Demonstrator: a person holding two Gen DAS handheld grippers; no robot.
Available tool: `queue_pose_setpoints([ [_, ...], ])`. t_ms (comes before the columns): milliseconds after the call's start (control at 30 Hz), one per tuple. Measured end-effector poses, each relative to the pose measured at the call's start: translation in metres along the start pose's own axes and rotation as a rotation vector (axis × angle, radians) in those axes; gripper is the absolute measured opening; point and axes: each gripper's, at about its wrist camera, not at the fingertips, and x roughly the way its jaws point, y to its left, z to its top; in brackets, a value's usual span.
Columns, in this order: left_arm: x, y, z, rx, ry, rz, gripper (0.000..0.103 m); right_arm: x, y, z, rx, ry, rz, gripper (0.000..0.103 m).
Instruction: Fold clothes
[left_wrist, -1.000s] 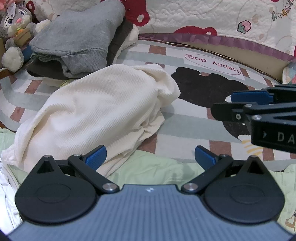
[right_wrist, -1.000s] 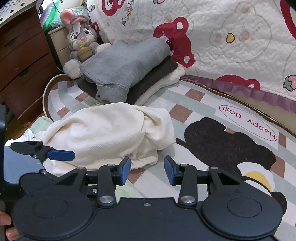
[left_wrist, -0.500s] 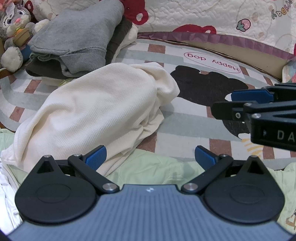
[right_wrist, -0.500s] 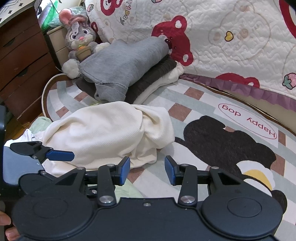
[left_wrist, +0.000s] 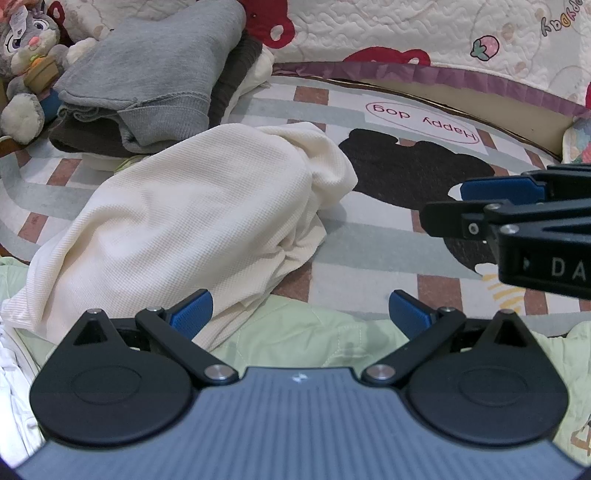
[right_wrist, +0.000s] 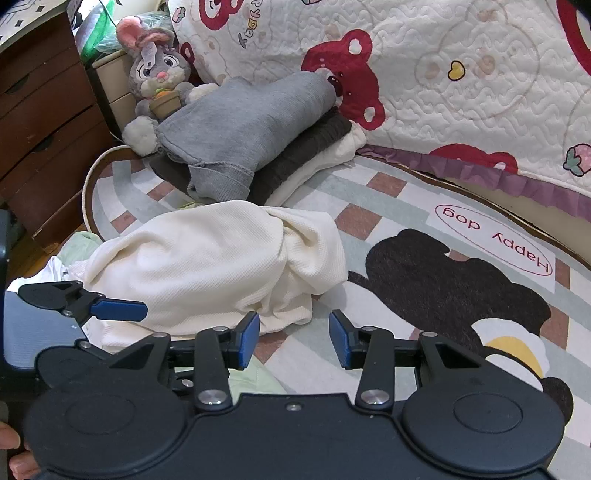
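A crumpled cream knit garment (left_wrist: 203, 221) (right_wrist: 207, 273) lies in a heap on the rug. In front of it, a pale green garment (left_wrist: 306, 332) (right_wrist: 255, 380) is spread flat under both grippers. My left gripper (left_wrist: 300, 312) is open wide just above the green cloth, its left fingertip at the cream heap's near edge, with nothing between the pads. My right gripper (right_wrist: 294, 339) is open over the rug beside the heap's right corner and holds nothing. It shows from the side in the left wrist view (left_wrist: 476, 206).
A folded stack topped by a grey sweatshirt (right_wrist: 243, 125) sits behind the heap, beside a plush rabbit (right_wrist: 155, 70). A wooden chest of drawers (right_wrist: 37, 122) stands at the left, and a bear-print quilt (right_wrist: 443, 74) hangs at the back. The striped "Happy dog" rug (right_wrist: 495, 240) spreads to the right. White cloth (left_wrist: 11, 387) lies at the near left.
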Motion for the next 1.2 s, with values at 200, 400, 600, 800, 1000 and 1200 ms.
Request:
queue_pose_setpoints([
  [200, 0.002, 0.001, 0.0, -0.003, 0.004, 0.002, 0.103, 0.002, -0.001, -0.001, 0.002, 0.001, 0.0, 0.049],
  [400, 0.016, 0.022, -0.002, -0.055, 0.007, 0.038, 0.103, 0.012, -0.015, -0.006, 0.054, -0.026, 0.029, 0.056],
  [600, 0.042, 0.075, -0.008, -0.15, 0.004, 0.087, 0.101, 0.038, -0.028, -0.009, 0.093, -0.015, 0.073, 0.057],
  [800, 0.044, 0.111, -0.006, -0.208, -0.033, 0.19, 0.074, 0.078, -0.036, -0.004, 0.14, 0.022, 0.13, 0.059],
  [1000, 0.041, 0.139, -0.006, -0.282, -0.094, 0.237, 0.072, 0.101, -0.034, 0.019, 0.148, 0.021, 0.209, 0.061],
  [1200, 0.04, 0.164, -0.001, -0.34, -0.139, 0.279, 0.08, 0.121, -0.038, 0.029, 0.166, 0.035, 0.22, 0.065],
])
